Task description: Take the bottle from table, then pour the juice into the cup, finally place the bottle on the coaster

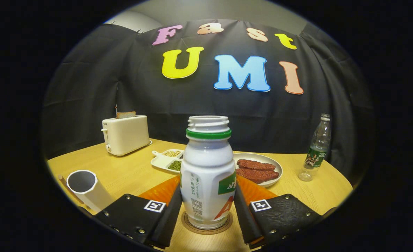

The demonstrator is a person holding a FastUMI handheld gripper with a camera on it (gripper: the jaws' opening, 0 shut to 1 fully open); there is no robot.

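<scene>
Nearest, the gripper (208,213) has its two fingers on either side of the white plastic bottle with a green neck ring and no cap (208,175); the finger pads (171,213) lie right against the bottle's lower sides, though whether they are pressing it or have just let go cannot be told. The bottle stands upright on a round brown coaster (206,229), whose rim shows around its base between the fingers, on the light wooden table (129,171). Just behind the bottle lies an orange mat (159,190), showing on both sides of it. To the near left, beside the left finger, a white cup (87,189) appears tilted, its grey inside facing the camera. Farther back, left of centre, sits a white divided dish with beans and grains (167,161), and to the right of the bottle a white plate carrying dark red slices (259,168). At the far left stands a cream toaster with a slice of bread in its slot (125,134). At the far right a clear plastic water bottle with a green label (316,147) stands upright near the table edge.
</scene>
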